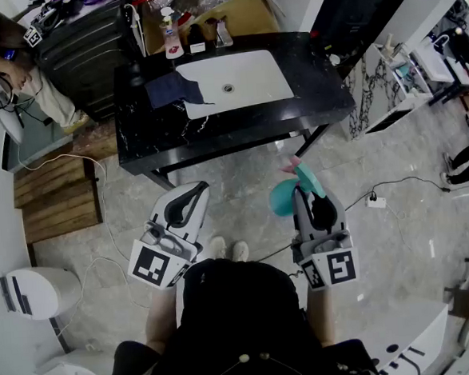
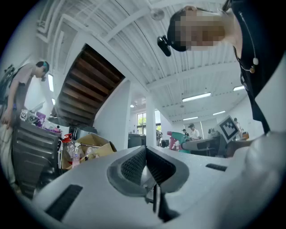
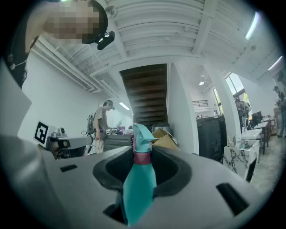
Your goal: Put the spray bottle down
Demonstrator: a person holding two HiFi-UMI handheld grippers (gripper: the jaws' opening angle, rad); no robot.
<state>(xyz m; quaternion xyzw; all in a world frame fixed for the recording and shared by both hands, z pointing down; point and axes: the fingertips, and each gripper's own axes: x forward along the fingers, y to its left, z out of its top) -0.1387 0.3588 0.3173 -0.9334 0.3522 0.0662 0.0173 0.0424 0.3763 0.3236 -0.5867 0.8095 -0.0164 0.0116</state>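
Note:
A teal spray bottle [image 3: 139, 179] with a pink collar and a teal trigger head sits between the jaws of my right gripper [image 3: 143, 172], which is shut on its body. In the head view the spray bottle [image 1: 287, 195] juts forward from the right gripper [image 1: 309, 193], held level above the floor, short of the black sink counter [image 1: 143, 133]. My left gripper [image 1: 189, 200] hangs beside it at the left, its jaws closed on nothing. The left gripper [image 2: 145, 167] shows its ribbed pads [image 2: 134, 165] meeting with an empty gap.
A white basin [image 1: 235, 82] is set in the black counter, with a dark blue cloth [image 1: 172, 89] over its left rim and small bottles [image 1: 173, 41] at the back. A black cabinet [image 1: 88, 41] and a person stand at the far left. A white toilet [image 1: 33, 291] stands at the near left.

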